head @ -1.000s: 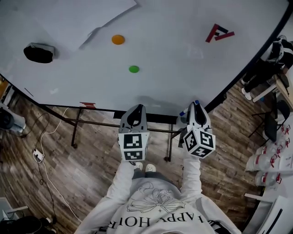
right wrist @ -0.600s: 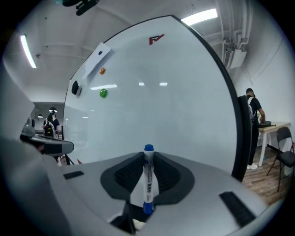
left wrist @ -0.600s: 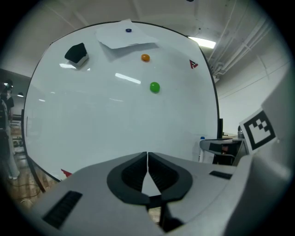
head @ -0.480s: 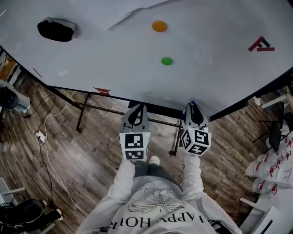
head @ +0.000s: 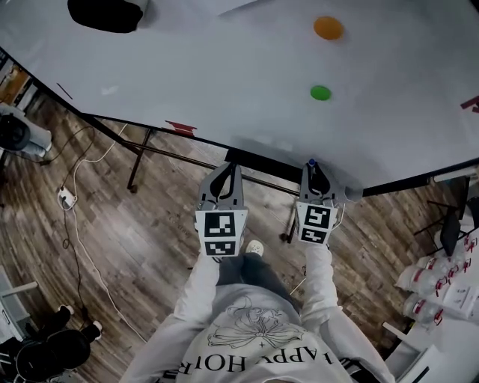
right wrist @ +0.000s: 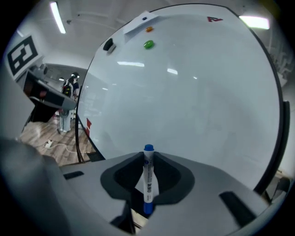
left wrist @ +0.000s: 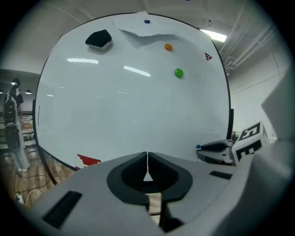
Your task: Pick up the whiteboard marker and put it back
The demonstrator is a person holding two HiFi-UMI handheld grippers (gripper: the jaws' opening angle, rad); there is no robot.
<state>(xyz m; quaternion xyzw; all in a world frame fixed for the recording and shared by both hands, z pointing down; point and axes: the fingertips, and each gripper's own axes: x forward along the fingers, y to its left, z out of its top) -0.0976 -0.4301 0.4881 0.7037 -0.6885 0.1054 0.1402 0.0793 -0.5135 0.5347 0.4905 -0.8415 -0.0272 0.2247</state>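
Right hand-held gripper [right wrist: 147, 156] carries the white, blue-capped whiteboard marker [right wrist: 148, 184]; left hand-held gripper [left wrist: 147, 159] pinched closed, empty. Next, probably: setting it back.

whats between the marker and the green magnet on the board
Only bare whiteboard, with some light glare, from the marker held in the right gripper up to the green magnet. The right gripper view shows it.

The whiteboard [head: 224, 82] stands just ahead of both claws. The left gripper [head: 227, 168] is beside the right gripper [head: 312, 166], which has the whiteboard marker [right wrist: 148, 182] between its jaws, pointing at the board. On the board beyond the right gripper are 2 magnets, the nearer magnet [head: 320, 93] before the farther magnet [head: 328, 28]. The eraser [head: 105, 13] is on the board far ahead-left of the left gripper.
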